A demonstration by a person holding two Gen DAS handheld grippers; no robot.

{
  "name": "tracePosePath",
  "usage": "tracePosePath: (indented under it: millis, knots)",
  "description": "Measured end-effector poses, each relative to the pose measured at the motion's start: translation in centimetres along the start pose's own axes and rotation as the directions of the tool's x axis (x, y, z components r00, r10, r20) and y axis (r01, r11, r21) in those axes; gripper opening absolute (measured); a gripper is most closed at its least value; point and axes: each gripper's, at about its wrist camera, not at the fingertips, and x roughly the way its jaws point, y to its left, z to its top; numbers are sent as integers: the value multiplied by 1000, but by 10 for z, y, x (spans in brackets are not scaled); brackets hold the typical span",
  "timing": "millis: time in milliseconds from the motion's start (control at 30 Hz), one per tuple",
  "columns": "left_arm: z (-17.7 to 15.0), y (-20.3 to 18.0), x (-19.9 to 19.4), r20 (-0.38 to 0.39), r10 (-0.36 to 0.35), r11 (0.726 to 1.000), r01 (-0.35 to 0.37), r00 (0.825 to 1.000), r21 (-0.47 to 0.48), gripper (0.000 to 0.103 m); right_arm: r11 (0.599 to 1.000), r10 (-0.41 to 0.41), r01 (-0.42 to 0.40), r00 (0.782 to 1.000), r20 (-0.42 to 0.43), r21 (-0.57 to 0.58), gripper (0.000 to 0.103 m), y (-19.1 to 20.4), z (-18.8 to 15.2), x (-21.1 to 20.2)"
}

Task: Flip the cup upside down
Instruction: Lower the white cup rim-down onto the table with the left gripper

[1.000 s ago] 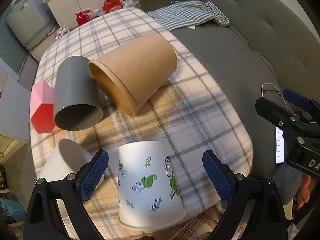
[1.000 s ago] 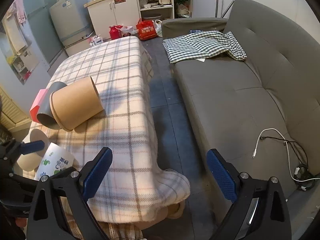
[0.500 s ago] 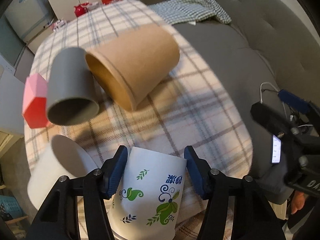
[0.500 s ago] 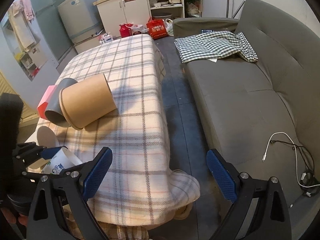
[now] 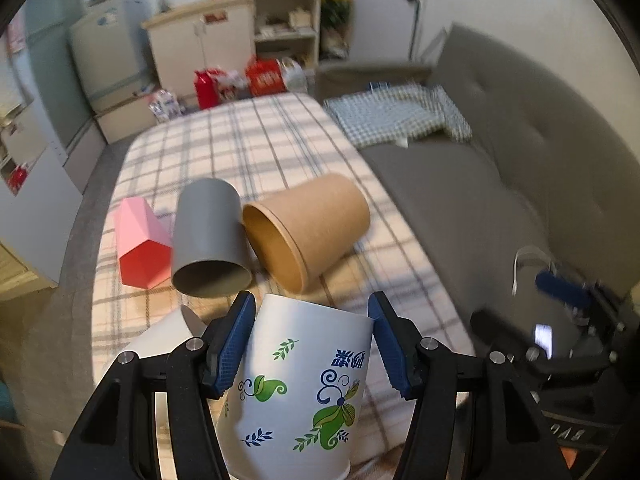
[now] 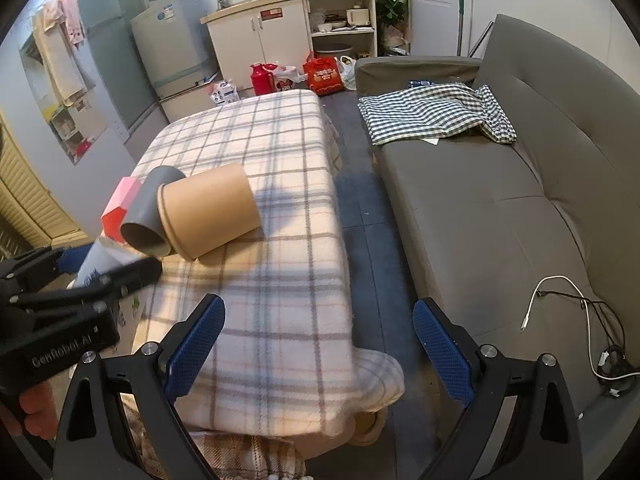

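Left tongs (image 5: 310, 340) clenched on printed white cup (image 5: 300, 392), raised above near edge of desk (image 5: 256, 148), base away from camera, rim nearest. Grasp and lift done; turnover and set-down judged outstanding. Beyond: pink box (image 5: 140, 248), grey cup (image 5: 208, 236), brown cup (image 5: 308, 228), lying sideways. Right tongs (image 6: 316, 344) released, holding nothing.

The printed cup's (image 5: 304, 392) rim is cut off by the lower edge. The plain white cup (image 5: 160, 344) is largely hidden behind the left gripper's (image 5: 310, 344) finger
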Motion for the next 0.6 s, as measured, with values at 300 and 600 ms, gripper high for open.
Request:
tracePosePath:
  millis: [300,600]
  knots:
    - [-39,11,13,80,-22,999,26,997,-43,60,1000,-4,4,1000,-22,-13,96,5,-12,0]
    - [-50,18,10,59,-45,998,48,997,-42,60,1000,-18,17,999,-30,-10,96,6,-12,1]
